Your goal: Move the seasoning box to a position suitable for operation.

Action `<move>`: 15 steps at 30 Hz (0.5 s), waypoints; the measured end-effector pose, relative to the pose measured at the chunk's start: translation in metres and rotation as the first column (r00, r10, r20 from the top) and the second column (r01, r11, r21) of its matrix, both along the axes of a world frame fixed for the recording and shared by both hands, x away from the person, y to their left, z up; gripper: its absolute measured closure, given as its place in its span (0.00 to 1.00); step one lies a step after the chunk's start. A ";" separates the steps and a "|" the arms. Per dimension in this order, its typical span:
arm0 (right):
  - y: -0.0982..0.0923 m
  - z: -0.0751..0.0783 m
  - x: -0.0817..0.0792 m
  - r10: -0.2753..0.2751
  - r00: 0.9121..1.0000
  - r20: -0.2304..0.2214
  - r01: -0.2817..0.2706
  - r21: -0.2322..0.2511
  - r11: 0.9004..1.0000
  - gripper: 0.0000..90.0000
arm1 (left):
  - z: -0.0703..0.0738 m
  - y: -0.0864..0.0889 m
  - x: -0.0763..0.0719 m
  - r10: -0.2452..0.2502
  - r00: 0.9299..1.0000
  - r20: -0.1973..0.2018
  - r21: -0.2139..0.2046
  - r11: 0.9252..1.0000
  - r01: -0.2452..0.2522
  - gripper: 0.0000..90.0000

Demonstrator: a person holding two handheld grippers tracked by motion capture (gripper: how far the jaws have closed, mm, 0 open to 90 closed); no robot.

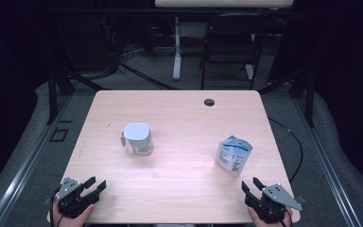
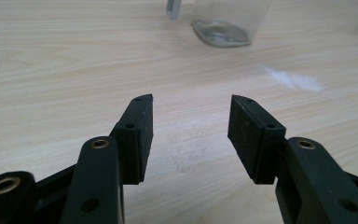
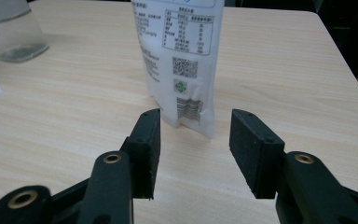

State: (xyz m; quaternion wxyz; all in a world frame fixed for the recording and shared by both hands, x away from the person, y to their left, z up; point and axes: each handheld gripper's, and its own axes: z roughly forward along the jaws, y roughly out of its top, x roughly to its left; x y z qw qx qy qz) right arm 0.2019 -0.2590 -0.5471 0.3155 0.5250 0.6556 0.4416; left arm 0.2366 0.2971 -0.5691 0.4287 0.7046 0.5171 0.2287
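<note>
On the light wooden surface (image 1: 179,118) stand two things: a clear jar with a pale lid (image 1: 138,137) left of the middle, and a white pouch with blue print (image 1: 234,153) on the right side, upright and a little crumpled at the top. The left hand-held gripper (image 1: 96,185) rests at the near left corner of the surface, held by a hand (image 1: 71,216) at the bottom edge; its jaws stand wide apart and nothing is between them. In the left gripper view the jar's glass base (image 2: 223,28) is seen farther ahead, well apart from the jaws, and a small white smear (image 2: 293,79) lies on the wood to the right of it. The right hand-held gripper (image 1: 250,184) sits at the near right corner, also with the jaws open and holding nothing. It points toward the pouch (image 3: 179,60), which stands near, just in front of the jaw tips, but I see bare wood between them, so they do not touch. The jar (image 3: 11,32) shows at the far left of the right gripper view.
</note>
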 end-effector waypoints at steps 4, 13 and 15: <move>-0.006 0.002 0.006 -0.006 1.000 0.001 0.006 0.017 1.000 0.57 | 0.004 -0.004 0.006 -0.008 1.000 0.016 0.015 1.000 0.008 0.57; -0.011 0.012 0.024 0.027 1.000 0.016 -0.027 -0.014 1.000 0.57 | 0.007 -0.005 0.024 -0.007 1.000 -0.006 -0.032 0.999 0.007 0.56; -0.010 0.013 0.027 0.038 0.999 0.015 -0.037 -0.031 0.999 0.57 | 0.008 -0.006 0.028 -0.009 1.000 -0.013 -0.037 0.999 0.009 0.55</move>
